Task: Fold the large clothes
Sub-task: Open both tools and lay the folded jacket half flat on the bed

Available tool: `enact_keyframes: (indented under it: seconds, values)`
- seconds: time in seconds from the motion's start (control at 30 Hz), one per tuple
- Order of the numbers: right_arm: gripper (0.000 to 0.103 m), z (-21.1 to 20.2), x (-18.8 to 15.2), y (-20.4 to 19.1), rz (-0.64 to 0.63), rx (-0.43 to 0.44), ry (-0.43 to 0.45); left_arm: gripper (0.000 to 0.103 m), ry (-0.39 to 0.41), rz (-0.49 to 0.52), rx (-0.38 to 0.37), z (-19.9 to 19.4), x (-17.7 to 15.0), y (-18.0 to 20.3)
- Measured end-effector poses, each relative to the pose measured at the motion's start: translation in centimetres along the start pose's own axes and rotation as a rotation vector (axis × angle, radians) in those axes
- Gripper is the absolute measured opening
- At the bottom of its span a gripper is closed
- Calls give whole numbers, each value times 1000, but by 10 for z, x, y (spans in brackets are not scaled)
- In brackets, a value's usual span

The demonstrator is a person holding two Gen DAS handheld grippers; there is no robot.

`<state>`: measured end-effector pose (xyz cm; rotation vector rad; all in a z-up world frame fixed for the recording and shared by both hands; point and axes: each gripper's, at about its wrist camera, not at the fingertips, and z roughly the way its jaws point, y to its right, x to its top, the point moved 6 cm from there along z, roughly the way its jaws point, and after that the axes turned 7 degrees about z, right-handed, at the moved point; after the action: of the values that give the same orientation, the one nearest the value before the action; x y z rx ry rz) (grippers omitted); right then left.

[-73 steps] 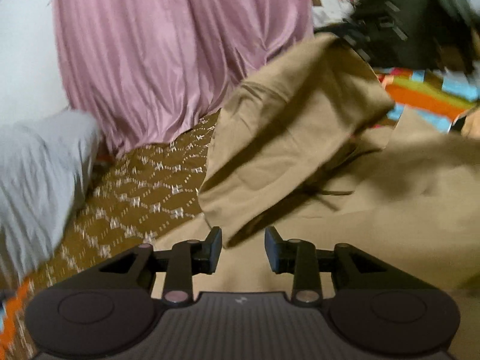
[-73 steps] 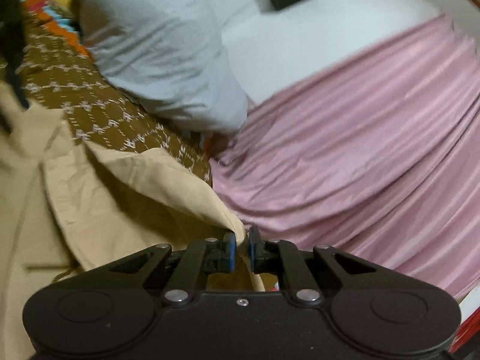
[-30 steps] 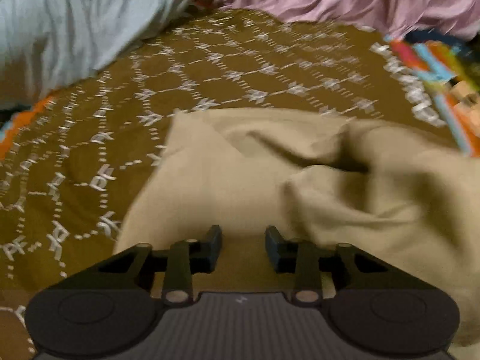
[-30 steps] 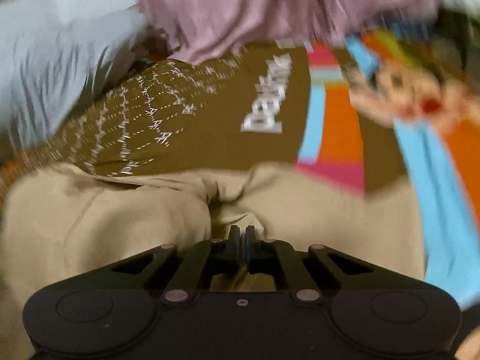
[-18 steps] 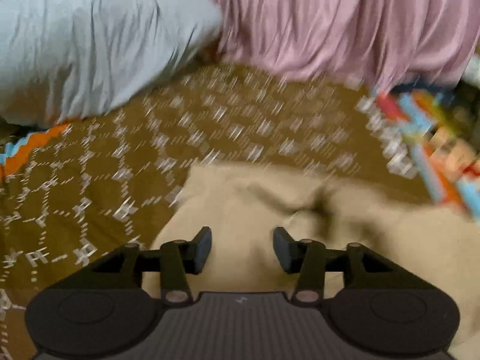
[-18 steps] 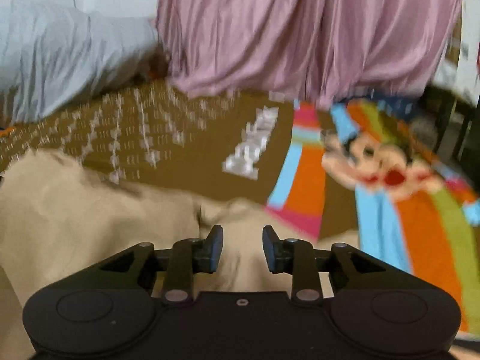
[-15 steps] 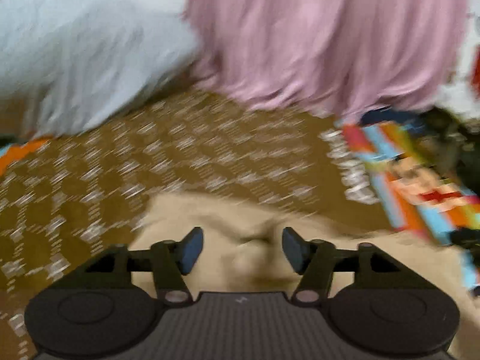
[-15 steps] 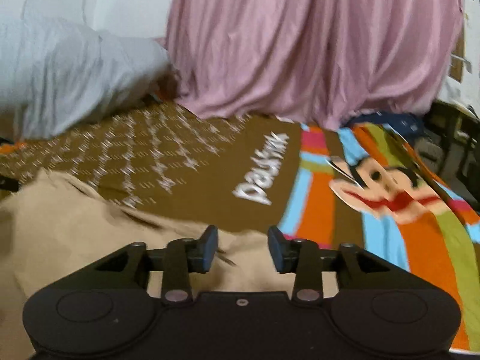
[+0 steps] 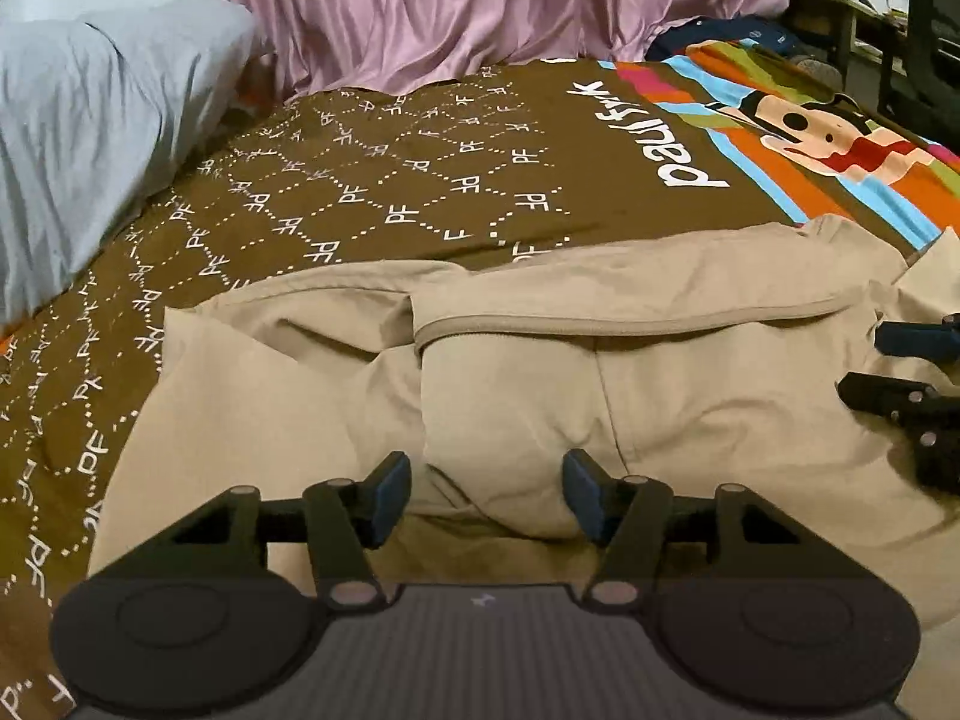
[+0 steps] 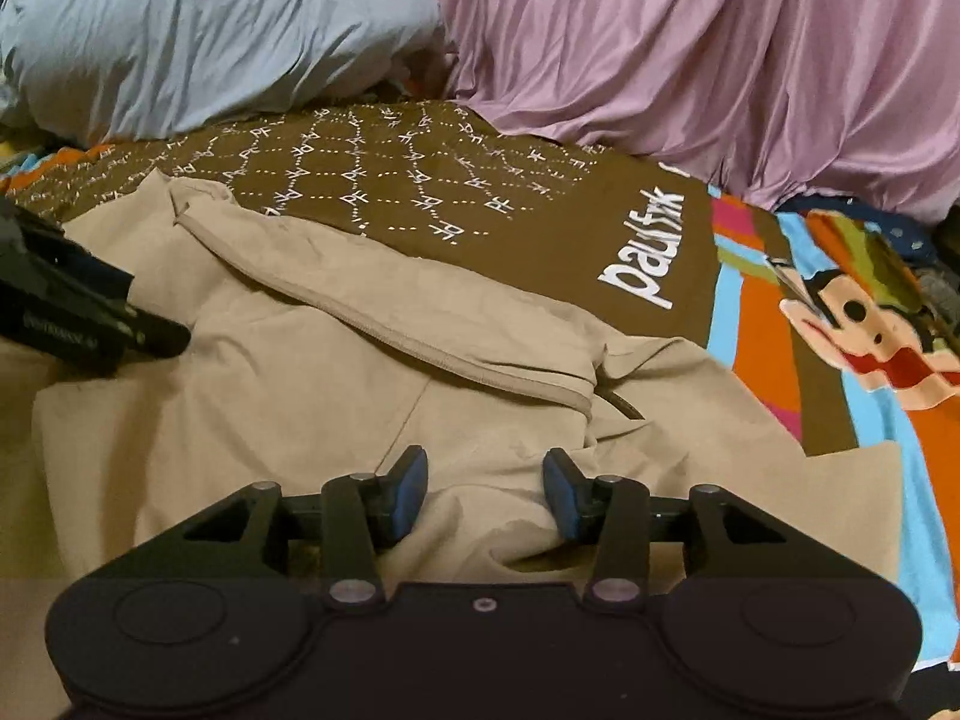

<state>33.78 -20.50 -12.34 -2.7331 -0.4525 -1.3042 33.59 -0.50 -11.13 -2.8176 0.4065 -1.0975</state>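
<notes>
Garment: a tan garment (image 9: 516,384) lies bunched on the bed, with a piped hem (image 9: 630,324) running across its top fold; I cannot tell what kind of garment it is.
Where it lies: on the brown patterned bedspread (image 9: 372,192), on the near side of the white lettering (image 9: 678,144), well short of the pink curtain (image 9: 480,0).
Left tongs: the left tongs (image 9: 486,495) stand wide over a soft hump of the cloth, pads clear of it and holding nothing; the jaws are closing a little.
Right tongs: the right tongs (image 10: 483,495) are apart too, jaws opening, with cloth below the gap but not pinched.
What changed: a second ago the right tongs were clamped on the tan fabric; now both have let go, and the fold they carried rests on the garment.
What it means: one fold looks laid down, so the likely next step is a fresh grip on an edge for another fold.
Around: a grey pillow (image 9: 90,138) sits left of the curtain, and a cartoon print (image 10: 864,324) lies to the right of the lettering.
</notes>
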Motion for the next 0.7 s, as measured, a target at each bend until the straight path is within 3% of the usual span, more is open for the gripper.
enact_keyframes:
  seconds: [0.13,0.27,0.43,0.5,0.7]
  values:
    - [61,-19,7,12,90,65,-4,74,8,-69,-29,-29,0,-21]
    - [73,-74,15,25,118,94,16,90,70,-107,-37,-88,-14,-44]
    - [95,-175,8,24,-19,110,74,103,116,-87,-22,-168,-54,-53]
    - [101,-212,-2,20,-66,110,88,103,129,-80,-10,-195,-72,-51]
    - [102,-286,-67,-9,-247,109,-6,103,125,26,3,-257,-126,-32]
